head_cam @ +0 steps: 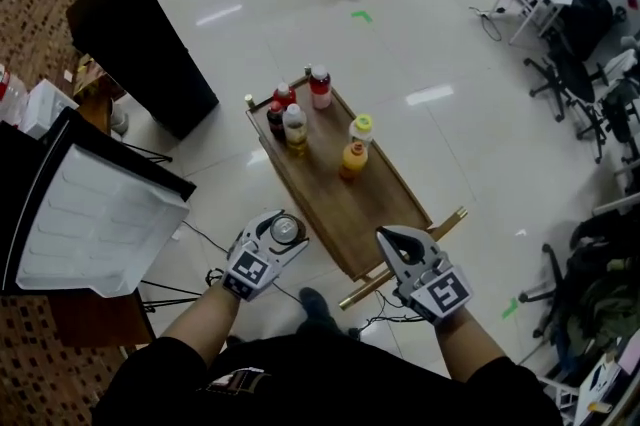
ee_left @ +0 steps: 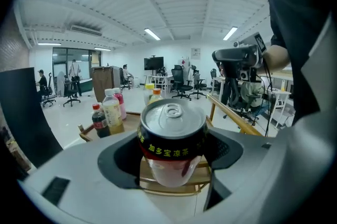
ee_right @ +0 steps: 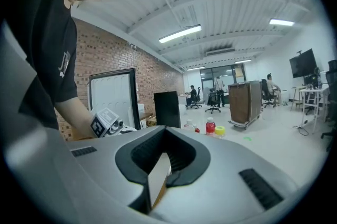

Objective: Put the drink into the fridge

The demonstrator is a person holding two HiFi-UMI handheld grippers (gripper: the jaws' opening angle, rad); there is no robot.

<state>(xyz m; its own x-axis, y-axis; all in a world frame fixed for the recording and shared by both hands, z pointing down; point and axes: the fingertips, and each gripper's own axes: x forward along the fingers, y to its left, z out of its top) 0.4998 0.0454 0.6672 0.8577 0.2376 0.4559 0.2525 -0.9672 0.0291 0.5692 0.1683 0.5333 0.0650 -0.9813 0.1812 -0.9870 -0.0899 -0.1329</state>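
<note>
Fridge door (head_cam: 95, 219): it stands open well to the left of the bench (head_cam: 345, 209), with its white ribbed lining turned towards you.

Black cabinet (head_cam: 140, 39): it stands beyond the bench's far left corner, apart from it.

Bench: this is a long wooden top with raised rails, running away from you. The near half is bare.

Right gripper (head_cam: 397, 242): you hold it over the bench's near end, towards the right corner. In the right gripper view (ee_right: 160, 170) its fingers are clenched to a thin slit with nothing between them.

Left gripper (head_cam: 283, 232): you hold it just off the bench's near left edge, over the floor. In the left gripper view (ee_left: 172, 149) its fingers are grasping the can, one pad on each side of it.

Bottles (head_cam: 295, 114): they stand upright in a cluster at the bench's far end.

Pink bottle (head_cam: 320, 86): it has a red cap and is the bottle closest to the bench's far edge.

Orange bottle (head_cam: 353, 157): of all the bottles, it stands nearest to the bench's bare half.

Can (ee_left: 172, 139): this is your drink, upright between the left fingers. It has a silver top with the tab flat, and a black band with yellow print over red. It is clear of the bench, beside its near left edge (head_cam: 286, 229), and well apart from the fridge door.
</note>
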